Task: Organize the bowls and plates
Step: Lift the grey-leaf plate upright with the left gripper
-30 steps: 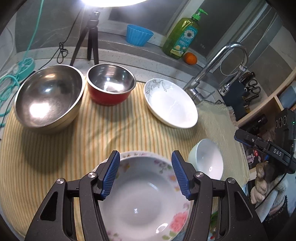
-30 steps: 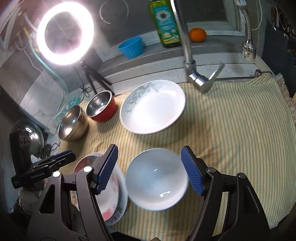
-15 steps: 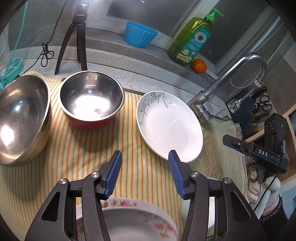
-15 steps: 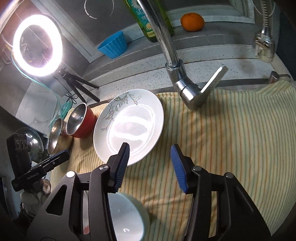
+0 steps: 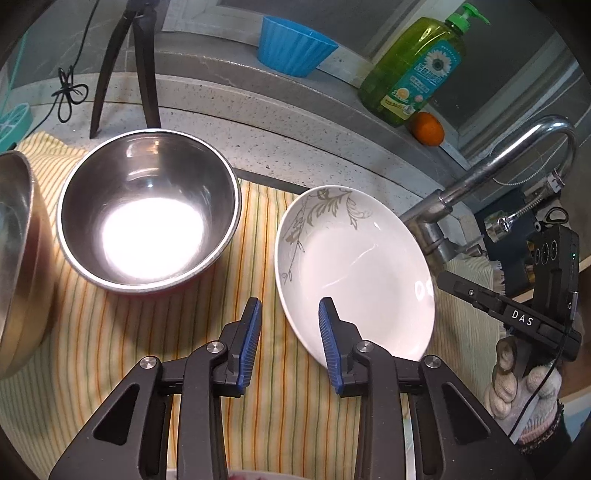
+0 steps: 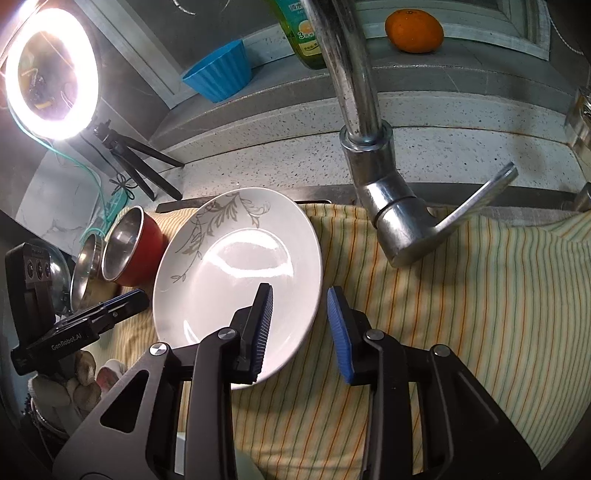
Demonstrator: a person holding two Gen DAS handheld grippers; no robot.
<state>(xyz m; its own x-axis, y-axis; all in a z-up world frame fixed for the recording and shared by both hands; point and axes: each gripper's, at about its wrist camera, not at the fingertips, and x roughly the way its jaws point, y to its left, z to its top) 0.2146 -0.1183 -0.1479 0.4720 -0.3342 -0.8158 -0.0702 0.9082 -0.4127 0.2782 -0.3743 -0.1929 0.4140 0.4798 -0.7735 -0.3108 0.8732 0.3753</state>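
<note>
We've got the striped cloth [image 5: 110, 350] spread over the tabletop [image 5: 258, 122], and everything sits on it. Far left there's the big steel bowl [image 5: 14, 258], only partly in frame. Next to it sits the red bowl [image 5: 147, 218] with the shiny steel inside, then the white plate [image 5: 354, 266] with the leaf print, just in front of the tap [image 6: 373, 155].

Our left gripper [image 5: 290, 343] hangs over the plate's near-left rim: the right finger is over the plate, the left one over the cloth, so the rim sits in the gap. Jaws are closing, but the pads aren't pressing on anything yet. Our right gripper [image 6: 301, 328] comes in from the other side and does the same at the plate's right edge, one finger over the plate, the other over the cloth, closing with no contact yet.

Back on the ledge: soap bottle [image 5: 413, 70], blue cup [image 5: 295, 46], orange [image 6: 413, 26].
</note>
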